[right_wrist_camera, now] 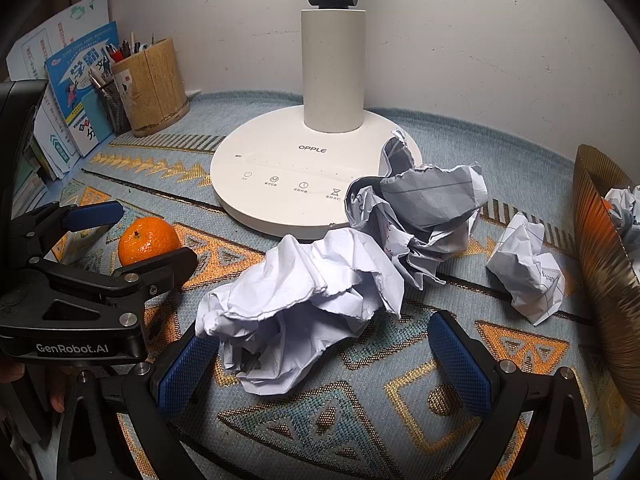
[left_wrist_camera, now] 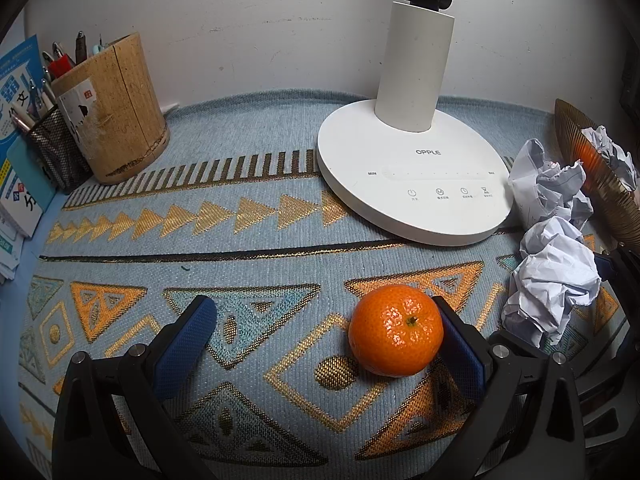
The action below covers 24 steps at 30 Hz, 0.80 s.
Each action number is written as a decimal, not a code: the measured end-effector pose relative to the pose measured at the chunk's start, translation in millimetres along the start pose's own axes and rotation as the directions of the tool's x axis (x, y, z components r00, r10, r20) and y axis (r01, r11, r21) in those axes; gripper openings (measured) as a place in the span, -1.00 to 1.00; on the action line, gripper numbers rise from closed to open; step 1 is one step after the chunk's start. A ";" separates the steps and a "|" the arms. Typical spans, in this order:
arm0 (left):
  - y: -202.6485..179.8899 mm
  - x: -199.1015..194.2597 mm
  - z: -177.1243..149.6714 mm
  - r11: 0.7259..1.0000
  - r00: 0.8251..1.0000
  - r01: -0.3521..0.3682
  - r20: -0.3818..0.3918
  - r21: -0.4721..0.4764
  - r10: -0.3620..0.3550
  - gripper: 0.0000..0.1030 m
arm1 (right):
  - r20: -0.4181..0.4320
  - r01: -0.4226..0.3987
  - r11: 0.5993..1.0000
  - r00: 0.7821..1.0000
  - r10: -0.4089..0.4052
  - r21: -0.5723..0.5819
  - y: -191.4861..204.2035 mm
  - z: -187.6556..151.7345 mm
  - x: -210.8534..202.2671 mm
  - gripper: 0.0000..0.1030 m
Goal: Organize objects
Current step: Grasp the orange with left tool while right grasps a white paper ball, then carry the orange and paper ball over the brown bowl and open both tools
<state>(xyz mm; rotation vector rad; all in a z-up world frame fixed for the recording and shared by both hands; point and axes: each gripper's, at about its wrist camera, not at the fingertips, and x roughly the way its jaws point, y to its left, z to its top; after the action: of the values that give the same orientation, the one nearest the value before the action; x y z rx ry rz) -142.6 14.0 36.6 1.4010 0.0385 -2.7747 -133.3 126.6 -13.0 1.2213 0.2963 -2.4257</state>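
Observation:
A mandarin orange (left_wrist_camera: 396, 330) lies on the patterned blue mat (left_wrist_camera: 256, 240). My left gripper (left_wrist_camera: 322, 312) is open around it, and the fruit rests against the right pad (left_wrist_camera: 460, 344), far from the left one. The right wrist view shows that same gripper (right_wrist_camera: 155, 232) straddling the orange (right_wrist_camera: 146, 240). My right gripper (right_wrist_camera: 322, 334) is open around a large crumpled paper (right_wrist_camera: 304, 308), which brushes its left pad (right_wrist_camera: 188, 368). Two more paper balls (right_wrist_camera: 420, 216) (right_wrist_camera: 524, 268) lie beyond. A gold ribbed bowl (right_wrist_camera: 600, 248) at the right holds an orange and paper.
A white lamp base (left_wrist_camera: 412, 176) stands at the middle back against the wall. A wooden pen holder (left_wrist_camera: 116, 108), a mesh pen cup (left_wrist_camera: 56, 152) and standing books (left_wrist_camera: 16, 120) fill the back left corner. Crumpled papers (left_wrist_camera: 556, 280) lie right of the left gripper.

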 end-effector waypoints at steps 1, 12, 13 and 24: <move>0.0 0.0 -0.1 1.000 1.000 0.000 0.000 0.000 0.000 1.00 | 0.000 0.000 1.000 1.000 0.000 0.000 0.1 0.0 0.0 1.00; -0.5 -0.8 -0.5 1.000 1.000 0.000 0.000 0.000 0.000 1.00 | 0.000 0.000 1.000 1.000 0.000 0.000 0.2 0.2 0.2 1.00; -0.5 -1.0 -0.5 1.000 1.000 0.000 0.000 0.000 0.000 1.00 | 0.000 0.000 1.000 1.000 0.000 0.000 0.2 0.2 0.2 1.00; -12.8 -22.9 -3.9 0.996 0.994 0.052 0.097 0.071 -0.059 -0.36 | 0.139 -0.059 0.998 0.989 0.059 -0.002 2.5 -1.1 -22.1 -0.42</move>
<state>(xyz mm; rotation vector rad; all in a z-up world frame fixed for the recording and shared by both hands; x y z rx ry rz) -126.4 27.4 52.7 1.2933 -0.0203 -2.9138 -119.6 130.6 4.0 1.0401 0.2139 -2.4459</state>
